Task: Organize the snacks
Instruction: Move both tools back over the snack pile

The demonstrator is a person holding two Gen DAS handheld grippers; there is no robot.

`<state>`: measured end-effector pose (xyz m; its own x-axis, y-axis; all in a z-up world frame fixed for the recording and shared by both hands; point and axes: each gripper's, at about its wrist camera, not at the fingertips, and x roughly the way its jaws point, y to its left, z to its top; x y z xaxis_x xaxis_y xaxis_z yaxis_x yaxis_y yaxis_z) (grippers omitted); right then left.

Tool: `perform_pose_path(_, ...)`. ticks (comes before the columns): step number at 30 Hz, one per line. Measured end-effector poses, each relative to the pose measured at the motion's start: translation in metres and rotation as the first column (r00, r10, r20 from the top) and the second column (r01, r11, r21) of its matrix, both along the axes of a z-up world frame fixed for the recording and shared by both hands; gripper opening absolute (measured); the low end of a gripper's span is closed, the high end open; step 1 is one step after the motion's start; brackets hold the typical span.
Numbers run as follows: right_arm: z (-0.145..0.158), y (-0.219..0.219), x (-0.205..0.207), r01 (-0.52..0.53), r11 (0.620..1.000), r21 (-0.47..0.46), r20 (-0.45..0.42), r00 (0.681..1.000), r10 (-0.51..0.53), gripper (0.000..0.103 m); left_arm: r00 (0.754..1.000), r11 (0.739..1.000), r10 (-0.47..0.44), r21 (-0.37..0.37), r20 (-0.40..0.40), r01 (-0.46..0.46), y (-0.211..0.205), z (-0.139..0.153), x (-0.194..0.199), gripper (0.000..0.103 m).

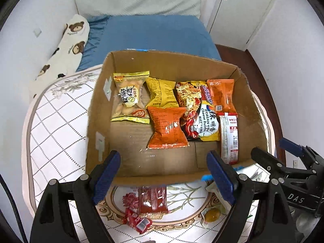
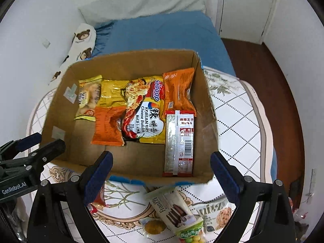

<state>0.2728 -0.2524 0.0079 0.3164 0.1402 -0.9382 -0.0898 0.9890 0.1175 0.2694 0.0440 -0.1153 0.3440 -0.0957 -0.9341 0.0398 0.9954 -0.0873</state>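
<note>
**Snack box was filling up, both claws empty**

So my left claw (image 1: pixel 164 174) was hanging over the near edge of the open brown cardboard box (image 1: pixel 172 64), jaws spread wide with nothing between them. Same story for my right claw (image 2: pixel 162 174): spread wide, nothing gripped, hovering over the near right part of the box.

Inside the box, along the far side, there was a clear-and-gold bag of pale biscuits (image 1: pixel 129 99) on the left, then a yellow foil snack pack (image 1: pixel 161 93), then the yellow Korean cheese noodle packet (image 2: pixel 145 113), and an orange wrapper (image 2: pixel 178 91) at the right end. A second orange foil pack (image 1: pixel 167 127) sat in front of the yellow one, partly overlapping the noodles. A long red-and-white spicy strip packet (image 2: pixel 179 143) lay lengthwise along the right side, reaching almost to the near wall. The near left of the box floor was bare cardboard.

Outside the box, on the round table with the white diamond-and-flower cloth (image 2: pixel 239 125), more stuff was waiting just in front of the near wall: a dark red wrapped bar (image 1: pixel 152 200), a small red sachet (image 1: pixel 137 220), a little clear-wrapped yellow candy (image 2: pixel 155 226), a white tube-shaped pack with chocolate sticks pictured on it (image 2: pixel 172 208), a clear bag of green and yellow candy balls (image 2: pixel 190 232) touching it, and a white crisps-type bag (image 2: pixel 216 216) to its right.

Blue bed sheet (image 1: pixel 154 32) was behind the table.
</note>
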Motion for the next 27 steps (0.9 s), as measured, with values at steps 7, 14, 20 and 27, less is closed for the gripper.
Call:
perform_pose_path(7,0.041,-0.005,-0.04,0.009,1.0,0.005,0.099,0.995,-0.01,0.099,0.989,0.998,0.009,0.054,0.15,-0.017,0.001,0.043,-0.044,0.087)
perform_pose_path(14,0.081,-0.007,-0.084,0.006,1.0,0.012,0.191,0.982,-0.009,0.099,0.973,0.998,-0.022,0.057,0.23,0.009,-0.006,0.078,-0.08,0.087)
perform_pose_path(20,0.103,-0.007,-0.113,-0.001,0.999,0.049,0.224,0.974,-0.01,0.099,0.965,0.999,-0.026,0.044,0.26,0.015,-0.009,0.092,-0.104,0.087)
perform_pose_path(27,0.075,-0.023,-0.131,0.026,0.996,0.088,0.136,0.99,-0.038,0.099,0.974,0.998,0.021,0.045,0.225,-0.032,0.005,0.074,-0.123,0.087)
